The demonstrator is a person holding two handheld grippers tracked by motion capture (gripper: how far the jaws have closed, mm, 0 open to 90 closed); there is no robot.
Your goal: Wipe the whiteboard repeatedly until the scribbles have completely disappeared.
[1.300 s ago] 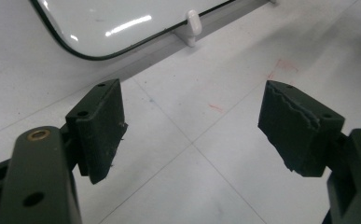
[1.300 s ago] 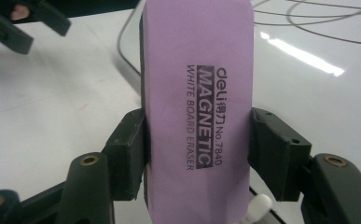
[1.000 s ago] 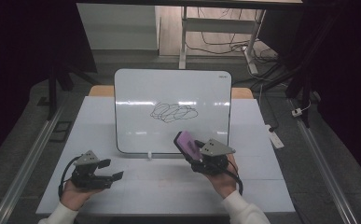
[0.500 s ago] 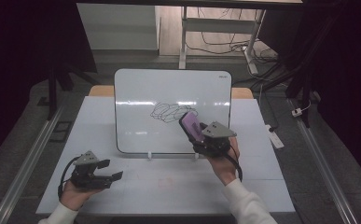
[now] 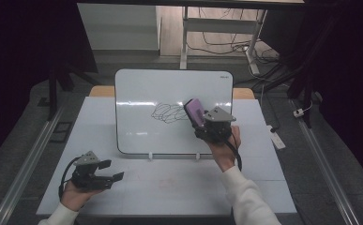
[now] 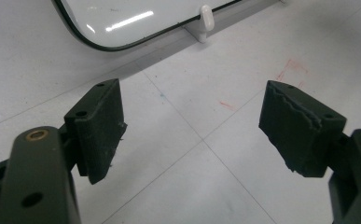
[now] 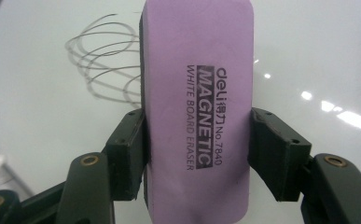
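Observation:
A whiteboard (image 5: pixel 137 93) stands tilted on small white feet at the middle of the table, with a black scribble (image 5: pixel 167 112) on it. My right gripper (image 5: pixel 199 118) is shut on a purple whiteboard eraser (image 5: pixel 194 111), held up against the board just right of the scribble. In the right gripper view the eraser (image 7: pixel 199 107) stands upright between both pads, the scribble (image 7: pixel 106 65) to its left. My left gripper (image 5: pixel 109 171) rests low over the table's front left, open, with nothing between its jaws (image 6: pixel 192 135).
The whiteboard's lower corner (image 6: pixel 103 42) and one white foot (image 6: pixel 206 18) lie beyond the left gripper. Faint red marks (image 6: pixel 290 70) stain the white table (image 5: pixel 179 187). A small white object (image 5: pixel 277 139) lies at the table's right edge.
My right gripper has carried the eraser up and away from the table's front, onto the board beside the scribble. The left gripper has stayed where it was.

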